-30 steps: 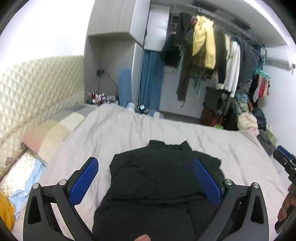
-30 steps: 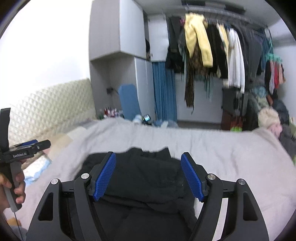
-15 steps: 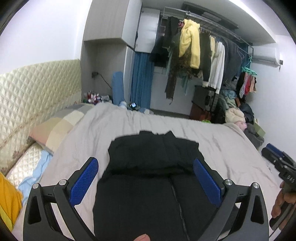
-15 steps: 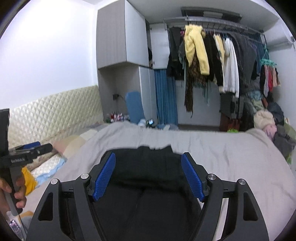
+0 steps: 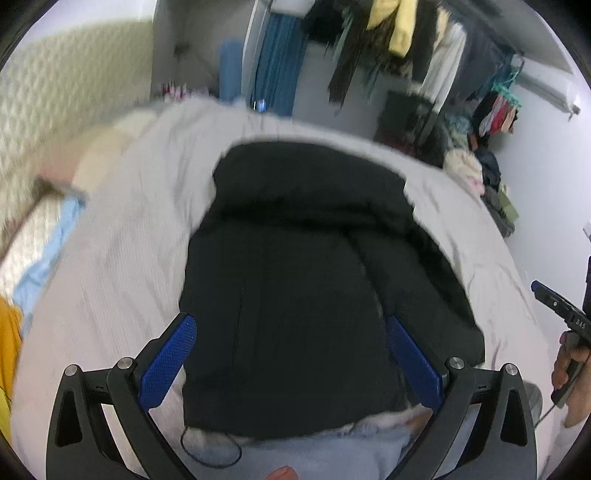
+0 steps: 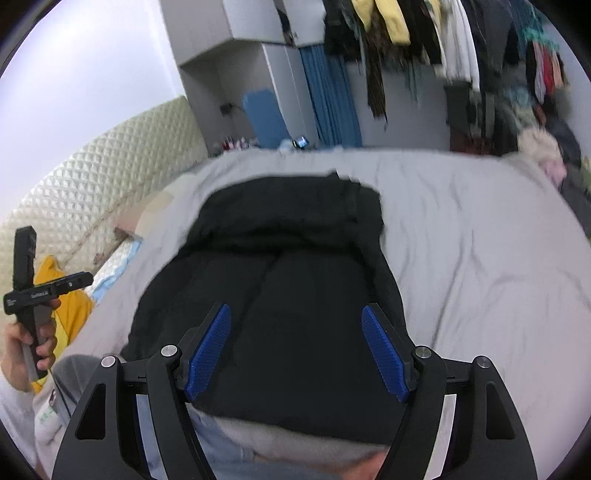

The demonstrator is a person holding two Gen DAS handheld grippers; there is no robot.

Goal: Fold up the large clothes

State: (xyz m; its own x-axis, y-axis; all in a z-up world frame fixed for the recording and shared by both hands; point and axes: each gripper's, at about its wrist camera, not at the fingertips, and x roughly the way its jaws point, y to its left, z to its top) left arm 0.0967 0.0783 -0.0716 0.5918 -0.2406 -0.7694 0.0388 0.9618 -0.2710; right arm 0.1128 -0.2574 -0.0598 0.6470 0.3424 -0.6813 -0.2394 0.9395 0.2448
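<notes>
— Off at the left: lying against the quilted headboard [image 6: 110, 177], a pale pillow [image 5: 107, 155]; showing beside it, a light blue cloth [image 5: 48, 251] and something yellow [image 6: 74, 314].

— Nearer the middle?

— Hovering over the near left edge of the black garment [image 5: 306, 280], the left gripper [image 5: 291, 365], fingers [image 5: 166, 362] spread wide and gripping nothing. Lying flat on the grey bed cover [image 5: 122, 258], that garment, its far end doubled over into a thick band and its near edge reaching the person's light blue trousers [image 5: 321, 454].

— And from the right wrist?

— Hanging over the same black garment [image 6: 295, 295], the right gripper [image 6: 295, 358], fingers [image 6: 384, 358] likewise released and parted, with no cloth between them. Appearing at the left rim of that view, the left gripper's handle, gripped in the person's left hand [image 6: 33, 343].

— Further right?

— Stretching away bare and wrinkled, the grey bed cover [image 6: 480, 240]. Hanging along the back wall, a rail of clothes [image 6: 424, 33], a yellow top among them; standing left of it, a blue curtain [image 6: 328, 99]. Blurring slightly, both views.
</notes>
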